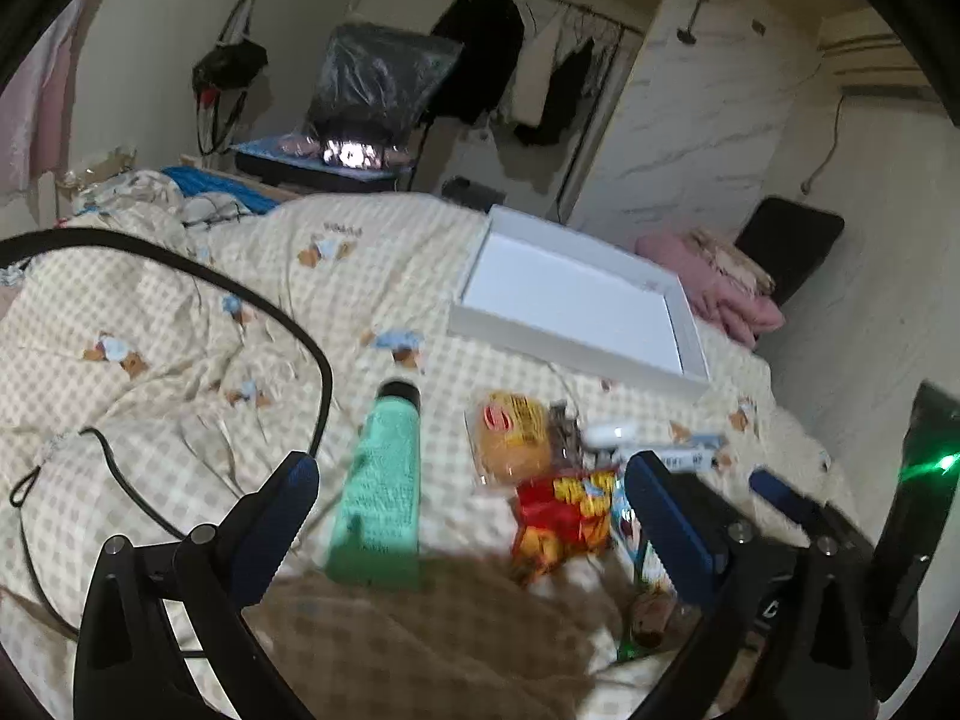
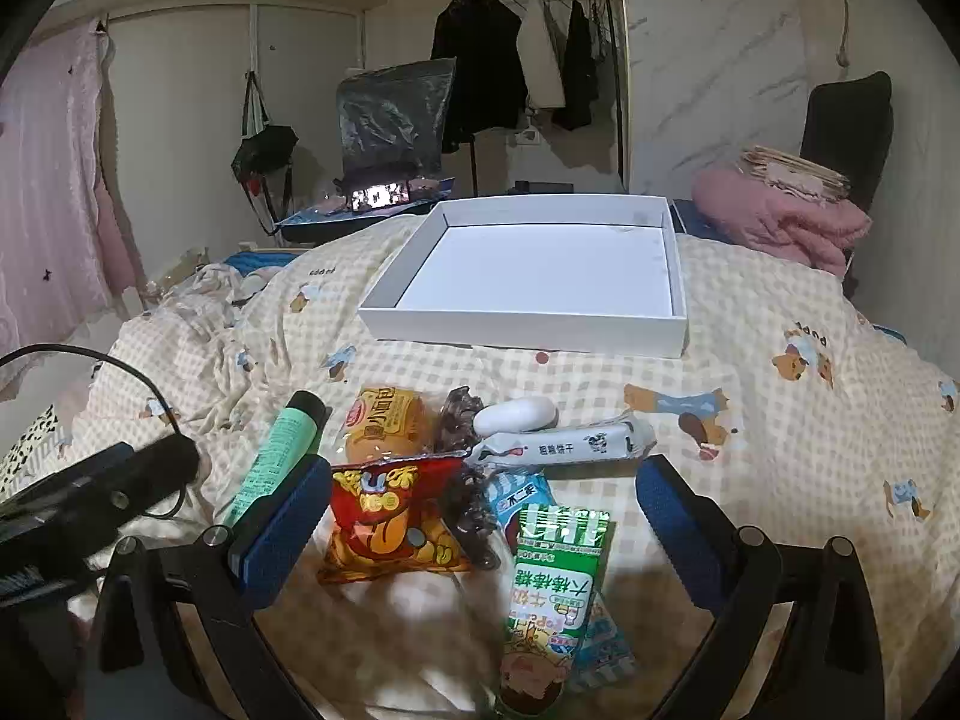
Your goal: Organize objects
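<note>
An empty white box [image 2: 540, 264] lies on the checked bedspread, also in the left wrist view [image 1: 570, 300]. In front of it lies a pile: a mint green bottle [image 1: 381, 498] [image 2: 276, 456], a red snack bag [image 2: 390, 516] [image 1: 564, 516], a wrapped bun [image 2: 384, 420] [image 1: 510, 432], a white case [image 2: 516, 414], a white wrapped bar [image 2: 564, 444], a green carton [image 2: 552, 576] and a dark hair claw [image 2: 462, 414]. My left gripper [image 1: 474, 504] is open above the bottle and red bag. My right gripper [image 2: 486, 510] is open over the red bag and carton.
A black cable [image 1: 240, 300] loops over the bedspread at the left. A pink folded blanket [image 2: 780, 216] and a black chair [image 2: 846, 126] sit behind the box at the right. Clothes hang on a rack [image 2: 516, 60] at the back.
</note>
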### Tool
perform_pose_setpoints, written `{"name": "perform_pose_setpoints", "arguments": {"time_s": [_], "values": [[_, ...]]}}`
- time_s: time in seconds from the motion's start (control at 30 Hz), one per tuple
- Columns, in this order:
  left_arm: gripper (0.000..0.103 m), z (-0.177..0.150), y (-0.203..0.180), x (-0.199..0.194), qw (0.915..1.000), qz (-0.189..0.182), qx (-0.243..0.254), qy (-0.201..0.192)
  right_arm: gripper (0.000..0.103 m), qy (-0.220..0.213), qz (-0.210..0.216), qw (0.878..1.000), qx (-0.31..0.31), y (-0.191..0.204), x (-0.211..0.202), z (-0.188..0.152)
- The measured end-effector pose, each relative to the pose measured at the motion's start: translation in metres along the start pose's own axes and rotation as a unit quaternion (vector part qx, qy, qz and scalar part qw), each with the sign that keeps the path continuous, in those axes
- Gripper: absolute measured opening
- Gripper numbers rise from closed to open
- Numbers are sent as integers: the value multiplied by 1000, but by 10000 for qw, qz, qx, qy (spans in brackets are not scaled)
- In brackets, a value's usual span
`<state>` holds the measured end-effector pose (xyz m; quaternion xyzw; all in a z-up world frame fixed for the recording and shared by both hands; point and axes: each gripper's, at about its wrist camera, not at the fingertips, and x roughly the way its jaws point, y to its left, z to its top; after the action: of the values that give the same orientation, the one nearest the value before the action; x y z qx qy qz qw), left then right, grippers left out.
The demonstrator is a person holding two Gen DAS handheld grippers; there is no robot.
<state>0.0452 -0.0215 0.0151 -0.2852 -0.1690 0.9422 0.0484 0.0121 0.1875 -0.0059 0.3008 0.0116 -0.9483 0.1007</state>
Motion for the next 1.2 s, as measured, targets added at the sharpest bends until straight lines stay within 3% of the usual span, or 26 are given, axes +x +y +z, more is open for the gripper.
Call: {"name": "perform_pose_setpoints", "arguments": {"time_s": [0.2, 0.53, 1.2], "values": [[102, 8, -9, -1, 9997, 53, 217, -113, 102, 360, 500, 9973, 399, -16, 17, 4], [102, 8, -12, 10, 9994, 84, 333, 99, 102, 308, 643, 9943, 787, -30, 16, 5], [102, 3, -12, 21, 9982, -90, 320, 497, 102, 392, 850, 9931, 712, -28, 19, 5]]}}
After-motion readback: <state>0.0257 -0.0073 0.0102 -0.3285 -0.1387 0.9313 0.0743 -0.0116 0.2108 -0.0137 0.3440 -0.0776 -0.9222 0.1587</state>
